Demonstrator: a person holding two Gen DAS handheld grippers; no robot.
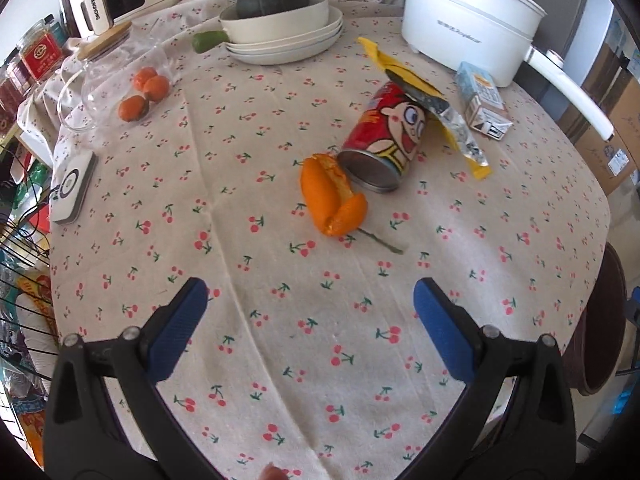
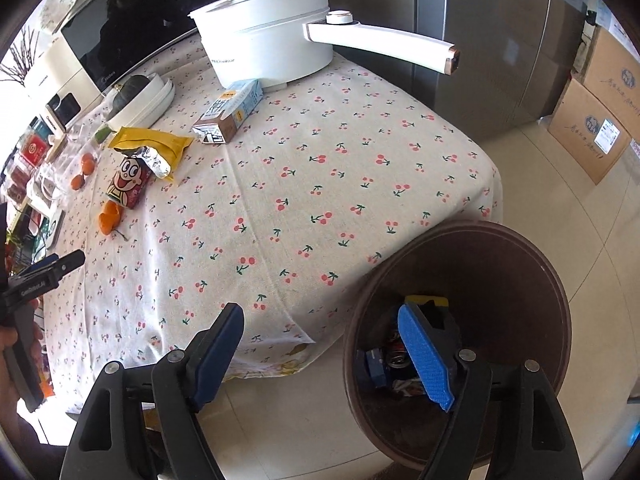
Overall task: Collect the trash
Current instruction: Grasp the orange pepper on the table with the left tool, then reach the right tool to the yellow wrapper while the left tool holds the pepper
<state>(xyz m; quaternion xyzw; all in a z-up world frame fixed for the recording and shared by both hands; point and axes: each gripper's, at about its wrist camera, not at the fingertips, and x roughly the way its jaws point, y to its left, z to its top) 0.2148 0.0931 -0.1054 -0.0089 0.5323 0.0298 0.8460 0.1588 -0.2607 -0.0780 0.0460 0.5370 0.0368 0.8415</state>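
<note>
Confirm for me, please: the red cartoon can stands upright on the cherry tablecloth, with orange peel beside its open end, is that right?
Not quite. The red cartoon can lies on its side, not upright, as the left wrist view shows. The rest holds: it is on the cherry tablecloth, with the orange peel beside its open end.

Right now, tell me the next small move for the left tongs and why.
Probably ease the left tongs forward onto the orange peel: they stand open and empty, the peel is the nearest scrap ahead, lying against the red can.

Black grippers [image 1: 310,292], blue ribbed fingers [image 2: 424,354], silver screws.
</note>
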